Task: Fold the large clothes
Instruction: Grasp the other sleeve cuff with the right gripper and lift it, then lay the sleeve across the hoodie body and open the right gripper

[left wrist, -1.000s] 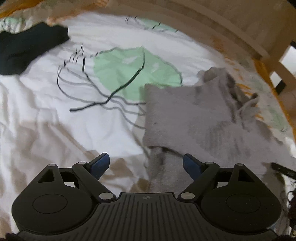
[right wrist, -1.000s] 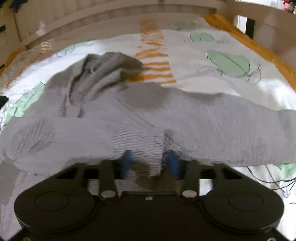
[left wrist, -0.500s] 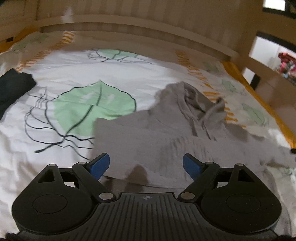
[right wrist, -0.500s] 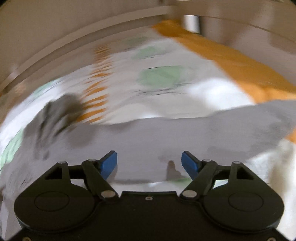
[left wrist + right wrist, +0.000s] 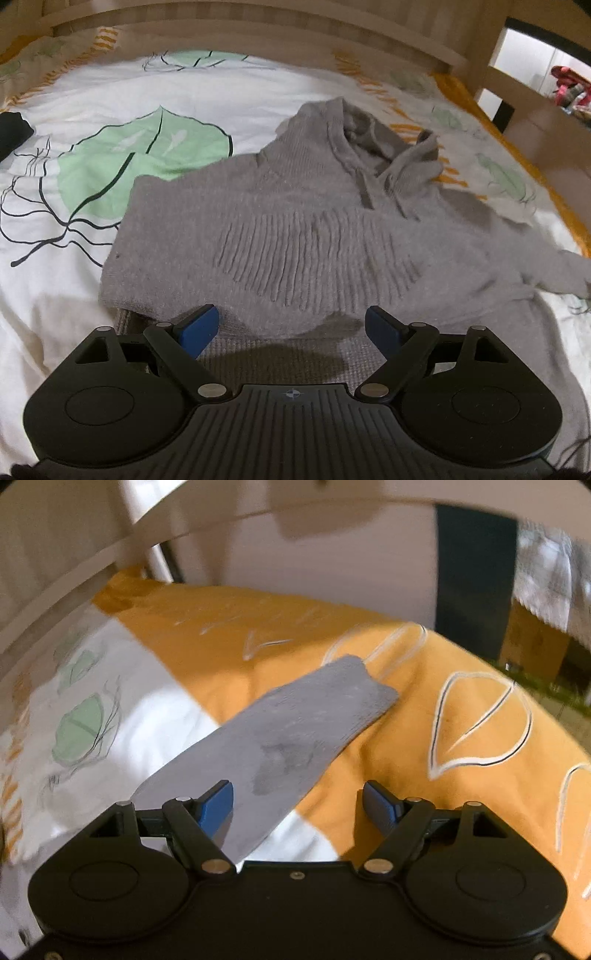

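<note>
A grey knit hooded sweater (image 5: 317, 229) lies spread on the bed, hood at the far side, its left sleeve folded across the body. My left gripper (image 5: 291, 328) is open and empty, just above the sweater's near edge. In the right wrist view the sweater's other sleeve (image 5: 295, 734) lies stretched out flat over the white and orange cover, cuff at the far end. My right gripper (image 5: 299, 805) is open and empty above the sleeve's near part.
The bed cover (image 5: 110, 110) is white with green leaf prints and has an orange border (image 5: 424, 709). A black garment (image 5: 11, 133) lies at the far left. A wooden bed frame (image 5: 258, 22) runs along the far side.
My right gripper let go of the sleeve cuff it held over the sweater, opened, and swung right to the other sleeve. My left gripper swung from the sweater's left side to face it head-on.
</note>
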Demonstrator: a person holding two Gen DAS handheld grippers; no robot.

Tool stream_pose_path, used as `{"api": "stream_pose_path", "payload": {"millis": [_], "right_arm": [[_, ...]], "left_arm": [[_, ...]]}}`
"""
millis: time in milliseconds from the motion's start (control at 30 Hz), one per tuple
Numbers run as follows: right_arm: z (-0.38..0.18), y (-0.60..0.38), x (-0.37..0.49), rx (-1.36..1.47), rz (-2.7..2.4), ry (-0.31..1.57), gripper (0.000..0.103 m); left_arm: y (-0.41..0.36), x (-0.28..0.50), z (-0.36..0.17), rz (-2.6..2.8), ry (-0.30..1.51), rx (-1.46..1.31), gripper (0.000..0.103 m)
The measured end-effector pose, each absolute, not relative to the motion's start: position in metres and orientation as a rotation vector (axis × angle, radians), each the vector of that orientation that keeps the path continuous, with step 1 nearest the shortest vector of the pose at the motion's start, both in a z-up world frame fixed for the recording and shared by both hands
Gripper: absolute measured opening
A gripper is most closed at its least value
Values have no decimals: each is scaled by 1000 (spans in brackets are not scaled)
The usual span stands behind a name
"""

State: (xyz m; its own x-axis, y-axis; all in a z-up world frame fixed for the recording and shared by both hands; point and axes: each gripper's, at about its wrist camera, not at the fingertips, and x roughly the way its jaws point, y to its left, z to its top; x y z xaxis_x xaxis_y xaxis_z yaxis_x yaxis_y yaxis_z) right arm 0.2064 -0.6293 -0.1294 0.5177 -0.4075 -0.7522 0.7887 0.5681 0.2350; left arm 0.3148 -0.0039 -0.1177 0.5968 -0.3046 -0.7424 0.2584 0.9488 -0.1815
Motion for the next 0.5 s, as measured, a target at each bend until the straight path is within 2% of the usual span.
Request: {"api": "stream_pose_path", "payload": {"millis": [133, 200, 267, 300, 333, 367, 500], "right_arm": [[-140, -642, 206, 670, -748, 651, 79], [-143, -644, 211, 662, -743, 646, 70], [-146, -648, 213, 652, -746, 648, 51], [-145, -648, 212, 647, -749, 644, 45], [-144, -650, 211, 647, -749, 633, 29], [-141, -649, 207, 651, -749, 622, 21], [-115, -635, 215, 608, -695, 586, 15]], "left_arm": [[-7, 318, -120, -324, 882, -32, 87], [-7, 319, -120, -322, 885, -28, 87], [-7, 320, -119, -324, 887, -28, 87], [-6, 320, -118, -324, 890, -31, 87], [-5, 321, -118, -324, 892, -35, 87], [-4, 322, -117, -323, 895, -41, 87], [1, 324, -111, -310, 908, -66, 87]]}}
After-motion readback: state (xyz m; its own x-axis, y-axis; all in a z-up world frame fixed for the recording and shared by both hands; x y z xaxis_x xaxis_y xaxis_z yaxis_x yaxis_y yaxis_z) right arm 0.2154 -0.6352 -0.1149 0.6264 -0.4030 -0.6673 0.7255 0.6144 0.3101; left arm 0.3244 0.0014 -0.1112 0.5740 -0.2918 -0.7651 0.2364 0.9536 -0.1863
